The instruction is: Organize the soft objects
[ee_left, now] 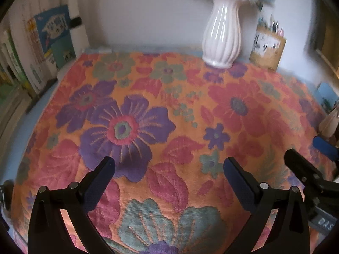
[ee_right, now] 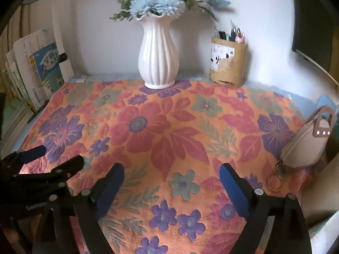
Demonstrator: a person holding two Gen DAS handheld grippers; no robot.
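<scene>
Books (ee_right: pixel 31 74) upright at far left edge of surface, leaning against wall, covers facing right. Floral cloth (ee_right: pixel 169 139) spread flat over most of surface, orange ground with purple, red and teal flowers; back edge reaching base of vase, left edge just beside books. Left gripper (ee_left: pixel 169 166) above near-left part of cloth, angled down, jaws wide apart, nothing between pads, only a large purple flower and red leaves visible in gap. Contact of fingertips (ee_left: pixel 109 165) with fabric: cannot tell. White ribbed vase (ee_right: pixel 157 55) upright at back centre, holding blue and white flowers (ee_right: pixel 156 2), foot resting on back edge of cloth. Right gripper (ee_right: pixel 172 172) above near-centre of cloth, also angled down, jaws spread wide, nothing gripped, fabric showing between blue pads. Both grippers side by side, each visible at edge of other's view. Tan pen holder (ee_right: pixel 228 63) to right of vase, against wall, just off cloth, filled with pens. Small beige pouch (ee_right: pixel 305 146) with strap and key ring at far right, lying on right edge of cloth.
</scene>
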